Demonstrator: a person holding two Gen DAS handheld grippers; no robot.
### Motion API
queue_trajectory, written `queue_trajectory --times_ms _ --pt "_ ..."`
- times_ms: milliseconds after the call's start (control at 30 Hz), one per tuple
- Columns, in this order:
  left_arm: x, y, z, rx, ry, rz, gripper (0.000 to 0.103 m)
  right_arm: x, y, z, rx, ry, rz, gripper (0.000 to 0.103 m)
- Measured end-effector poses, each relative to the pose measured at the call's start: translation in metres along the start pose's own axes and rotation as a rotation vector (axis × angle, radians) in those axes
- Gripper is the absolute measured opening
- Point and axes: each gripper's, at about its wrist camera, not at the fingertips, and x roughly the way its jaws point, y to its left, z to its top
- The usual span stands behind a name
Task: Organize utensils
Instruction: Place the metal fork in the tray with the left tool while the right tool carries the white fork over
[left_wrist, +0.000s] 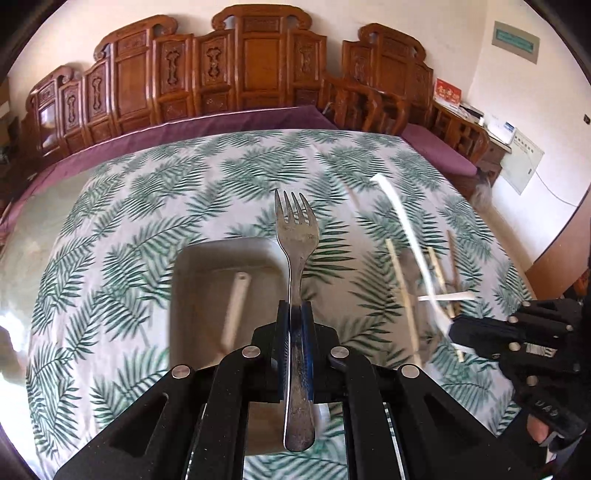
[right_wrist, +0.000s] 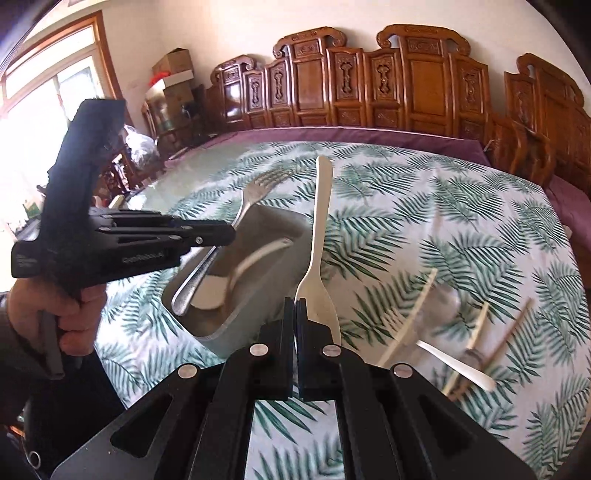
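My left gripper (left_wrist: 296, 306) is shut on a metal fork (left_wrist: 296, 229), tines pointing away, held above the right edge of a grey rectangular tray (left_wrist: 192, 280). A white spoon (left_wrist: 236, 306) lies in the tray. My right gripper (right_wrist: 295, 302) is shut on a white plastic utensil (right_wrist: 318, 236), handle pointing away, held just right of the tray (right_wrist: 221, 328). In the right wrist view the left gripper (right_wrist: 207, 236) holds the fork (right_wrist: 255, 192) over the tray. The right gripper (left_wrist: 480, 332) shows at the right of the left wrist view.
Wooden chopsticks (right_wrist: 406, 317) and a white spoon (right_wrist: 458, 365) lie scattered on the leaf-print tablecloth (right_wrist: 461, 229) right of the tray. A purple-cushioned carved wooden bench (left_wrist: 258, 81) runs behind the table. The person's hand (right_wrist: 55, 310) grips the left tool.
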Motion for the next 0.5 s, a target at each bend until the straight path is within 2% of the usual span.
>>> queue_trajectory --times_ms 233,500 --pt "0.015 0.041 -0.016 -0.061 0.018 0.028 0.006 0.017 0.023 0.009 0.003 -0.01 0.031 0.002" --pt "0.041 0.06 -0.026 -0.097 0.065 0.038 0.006 0.034 0.043 0.015 -0.009 0.007 0.05 0.002"
